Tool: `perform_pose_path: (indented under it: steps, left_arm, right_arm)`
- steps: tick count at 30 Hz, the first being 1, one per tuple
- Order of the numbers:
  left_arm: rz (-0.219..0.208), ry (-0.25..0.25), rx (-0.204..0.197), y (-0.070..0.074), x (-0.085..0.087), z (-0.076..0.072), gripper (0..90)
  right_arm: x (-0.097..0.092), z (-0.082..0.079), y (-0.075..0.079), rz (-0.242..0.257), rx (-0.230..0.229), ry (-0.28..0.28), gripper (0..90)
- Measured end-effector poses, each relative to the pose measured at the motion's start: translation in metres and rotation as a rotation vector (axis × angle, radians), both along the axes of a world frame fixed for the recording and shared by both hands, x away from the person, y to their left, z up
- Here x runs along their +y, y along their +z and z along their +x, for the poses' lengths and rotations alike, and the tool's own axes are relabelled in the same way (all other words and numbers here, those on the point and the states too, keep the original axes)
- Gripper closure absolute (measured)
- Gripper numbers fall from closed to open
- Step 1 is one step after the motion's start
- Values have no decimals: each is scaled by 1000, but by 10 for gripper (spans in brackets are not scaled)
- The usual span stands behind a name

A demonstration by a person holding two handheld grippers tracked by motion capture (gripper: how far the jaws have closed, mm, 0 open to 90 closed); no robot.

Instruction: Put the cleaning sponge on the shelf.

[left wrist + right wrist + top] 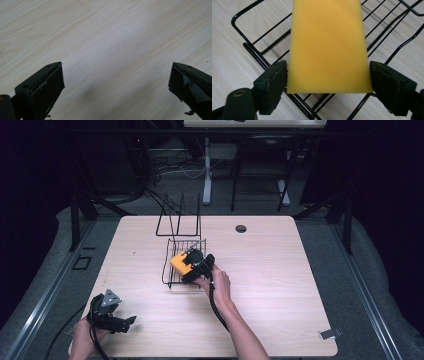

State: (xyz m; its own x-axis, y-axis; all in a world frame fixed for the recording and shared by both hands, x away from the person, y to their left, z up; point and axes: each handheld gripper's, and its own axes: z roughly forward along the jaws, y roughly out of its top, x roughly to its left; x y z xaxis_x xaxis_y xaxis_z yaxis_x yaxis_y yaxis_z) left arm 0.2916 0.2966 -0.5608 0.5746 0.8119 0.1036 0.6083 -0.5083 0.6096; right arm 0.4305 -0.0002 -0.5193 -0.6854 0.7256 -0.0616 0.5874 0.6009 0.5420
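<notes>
The right gripper (pixel 328 82) has let go of the yellow sponge (pixel 327 45), its jaws just off each side, so lift it straight back and leave the sponge flat in the wire basket (pixel 249 47), while the left gripper (pixel 116 85) waits wide open and empty over the table (pixel 112 32).

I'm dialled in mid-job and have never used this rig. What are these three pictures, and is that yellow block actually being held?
A person works at a wooden table with a hand-held two-jaw gripper in each hand. The high view looks down from above; the other two pictures come from cameras riding on each gripper.

The left gripper rests near the table's front left corner, jaws open with bare wood between them.

The right gripper reaches into a black wire rack. A yellow sponge lies on the rack between its jaws, which flank it closely; whether the pads press it is unclear.
</notes>
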Motion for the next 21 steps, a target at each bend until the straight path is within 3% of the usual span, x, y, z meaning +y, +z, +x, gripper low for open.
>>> perform_pose_path:
  steps: [10,13,15,21]
  left_arm:
    - [-1,-1,-3,0,0,0,1]
    - [-1,-2,-2,1,0,0,1]
    - [-1,-3,-5,1,0,0,1]
    - [0,-4,-5,1,-1,0,0]
  right_arm:
    - [-6,-13,16,49,-40,22,109]
    - [-10,-19,22,57,-37,38,48]
    - [-12,-23,25,35,-36,26,0]
    - [-25,-36,36,92,-56,36,0]
